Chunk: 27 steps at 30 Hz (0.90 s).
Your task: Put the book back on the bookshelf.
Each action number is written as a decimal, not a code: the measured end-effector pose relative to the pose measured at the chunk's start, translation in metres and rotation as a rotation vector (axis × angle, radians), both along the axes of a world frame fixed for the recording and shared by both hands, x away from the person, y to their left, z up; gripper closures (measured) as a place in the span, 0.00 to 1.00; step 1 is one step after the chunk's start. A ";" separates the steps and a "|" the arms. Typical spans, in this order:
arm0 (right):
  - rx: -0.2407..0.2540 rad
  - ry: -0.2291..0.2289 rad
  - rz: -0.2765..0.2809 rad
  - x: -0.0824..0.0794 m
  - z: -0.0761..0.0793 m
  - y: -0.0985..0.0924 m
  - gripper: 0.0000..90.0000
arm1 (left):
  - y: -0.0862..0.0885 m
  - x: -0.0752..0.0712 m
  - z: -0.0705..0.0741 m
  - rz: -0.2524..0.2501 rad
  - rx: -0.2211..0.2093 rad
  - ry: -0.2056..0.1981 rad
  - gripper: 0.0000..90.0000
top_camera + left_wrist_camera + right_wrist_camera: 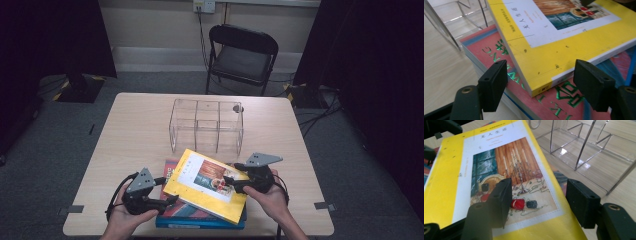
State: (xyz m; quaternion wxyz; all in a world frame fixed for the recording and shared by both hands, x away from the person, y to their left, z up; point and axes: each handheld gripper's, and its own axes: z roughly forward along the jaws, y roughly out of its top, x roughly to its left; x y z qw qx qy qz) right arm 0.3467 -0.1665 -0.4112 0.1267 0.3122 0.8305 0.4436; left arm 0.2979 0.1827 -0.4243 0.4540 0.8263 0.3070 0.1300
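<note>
The table (130, 130) carries everything, and the clear acrylic organizer (206, 125) at its middle serves as the landmark. Nearer the person than the organizer, just in front of its open side, lies a stack of books: a red and blue book (200, 216) flat on the wood, and on top of it a yellow book (207, 186), turned askew so one corner points toward the organizer.

The left gripper (170, 201) sits at the stack's corner farthest from the organizer on the left; in the left gripper view its jaws stand apart on either side of the yellow book's (564, 47) near corner, with neither pad pressing on it. The right gripper (231, 183) comes in from the right, one jaw over the cover picture (511, 177) and the other past the edge; it too looks released, gripping nothing.

The step in hand seems to be taking up the yellow book to stand it in a compartment. To do it well, each gripper should straddle only the top book's thickness, well clear of the red cover below, and clench evenly before lifting, so that the book does not swing.
</note>
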 end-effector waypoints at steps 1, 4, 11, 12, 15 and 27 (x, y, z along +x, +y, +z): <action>-0.001 0.000 0.000 -0.003 0.000 -0.002 0.43 | 0.000 0.002 0.000 0.003 -0.004 0.007 0.32; 0.003 0.011 0.000 -0.009 0.000 -0.007 0.44 | 0.000 0.007 0.001 0.018 -0.004 0.002 0.34; -0.011 0.010 -0.004 -0.027 0.001 -0.012 0.44 | 0.000 0.021 0.004 0.048 0.009 0.022 0.34; -0.016 0.007 -0.002 -0.030 0.002 -0.013 0.45 | -0.001 0.023 0.004 0.051 0.014 0.024 0.34; -0.021 0.013 0.006 -0.037 0.002 -0.015 0.44 | -0.003 0.029 0.006 0.072 0.024 0.020 0.34; 0.023 -0.003 -0.019 -0.016 0.007 -0.010 0.53 | -0.001 0.032 0.011 0.096 -0.043 0.046 0.40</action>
